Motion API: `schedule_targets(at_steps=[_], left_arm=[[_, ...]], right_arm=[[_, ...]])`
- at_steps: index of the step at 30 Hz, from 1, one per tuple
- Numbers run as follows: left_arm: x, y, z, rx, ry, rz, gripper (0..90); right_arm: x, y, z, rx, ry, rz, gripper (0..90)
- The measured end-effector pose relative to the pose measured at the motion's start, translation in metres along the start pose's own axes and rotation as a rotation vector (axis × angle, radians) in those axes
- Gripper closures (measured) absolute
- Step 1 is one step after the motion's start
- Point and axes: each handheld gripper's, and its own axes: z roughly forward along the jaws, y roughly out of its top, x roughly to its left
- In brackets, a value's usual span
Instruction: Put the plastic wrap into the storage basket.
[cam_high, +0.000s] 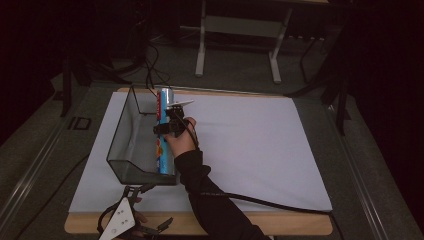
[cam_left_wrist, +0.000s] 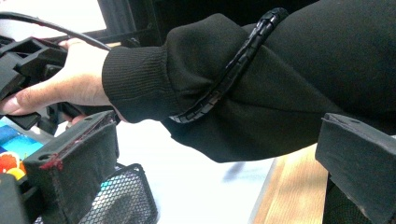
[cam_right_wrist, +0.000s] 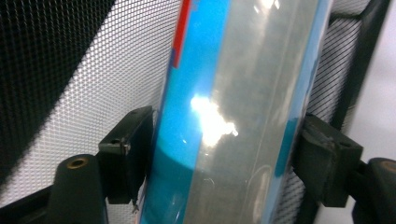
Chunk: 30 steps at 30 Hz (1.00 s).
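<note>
A blue tube with a red stripe (cam_high: 163, 150) lies lengthwise along the right wall of a black mesh basket (cam_high: 117, 131) at the left of the white sheet. My right gripper (cam_high: 167, 126) reaches down onto the tube's middle. In the right gripper view its black pads (cam_right_wrist: 128, 154) lie against both sides of the glossy tube (cam_right_wrist: 233, 93), with the basket mesh (cam_right_wrist: 70, 93) behind. My left gripper (cam_high: 152, 205) rests near the table's front edge, just before the basket. Its jaws stand wide apart around nothing (cam_left_wrist: 215, 163); beyond them is the right sleeve (cam_left_wrist: 261, 84).
A white sheet (cam_high: 250, 145) covers most of the wooden table (cam_high: 280, 224). The right gripper's cable (cam_high: 270, 204) trails across the sheet's front right. A corner of the basket (cam_left_wrist: 121, 200) sits by the left jaw. Dark floor and a desk frame (cam_high: 237, 30) lie beyond.
</note>
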Motion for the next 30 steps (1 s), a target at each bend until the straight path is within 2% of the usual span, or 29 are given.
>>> schedule_targets(at_steps=[8, 14, 17, 18, 21, 23, 24, 25, 27, 28, 30], left_arm=[[0.0, 0.0, 0.0, 0.004, 0.0, 0.001, 0.1], [0.0, 0.0, 0.0, 0.003, 0.001, 0.0, 0.1], [0.0, 0.0, 0.0, 0.007, 0.0, 0.001, 0.1], [-0.001, 0.0, 0.001, 0.008, 0.0, -0.001, 0.1], [-0.001, 0.0, 0.002, 0.01, -0.001, 0.002, 0.1], [-0.001, 0.0, 0.002, 0.011, -0.002, 0.002, 0.1], [-0.001, -0.001, 0.003, 0.015, -0.003, 0.002, 0.1], [-0.001, -0.001, 0.004, 0.014, -0.002, 0.0, 0.1], [-0.001, -0.001, 0.005, 0.018, -0.004, 0.001, 0.1], [-0.001, -0.001, 0.005, 0.02, -0.004, 0.002, 0.1], [-0.001, -0.001, 0.005, 0.021, -0.005, 0.003, 0.1]], right_arm=[[0.003, 0.006, -0.013, 0.006, -0.04, -0.083, 23.7], [0.011, 0.017, -0.043, -0.033, -0.065, -0.176, 23.8], [0.011, 0.019, -0.055, -0.042, -0.071, -0.202, 23.8], [0.008, 0.021, -0.066, -0.056, -0.076, -0.22, 23.8], [0.0, 0.02, -0.081, -0.067, -0.086, -0.24, 23.6], [0.0, 0.02, -0.081, -0.067, -0.086, -0.24, 23.6], [-0.004, 0.019, -0.086, -0.073, -0.092, -0.245, 23.4], [-0.016, 0.018, -0.096, -0.087, -0.108, -0.252, 19.7], [-0.025, 0.017, -0.104, -0.1, -0.126, -0.256, 18.0], [-0.03, 0.016, -0.108, -0.103, -0.118, -0.255, 15.8], [-0.034, 0.015, -0.111, -0.108, -0.125, -0.258, 15.0]])
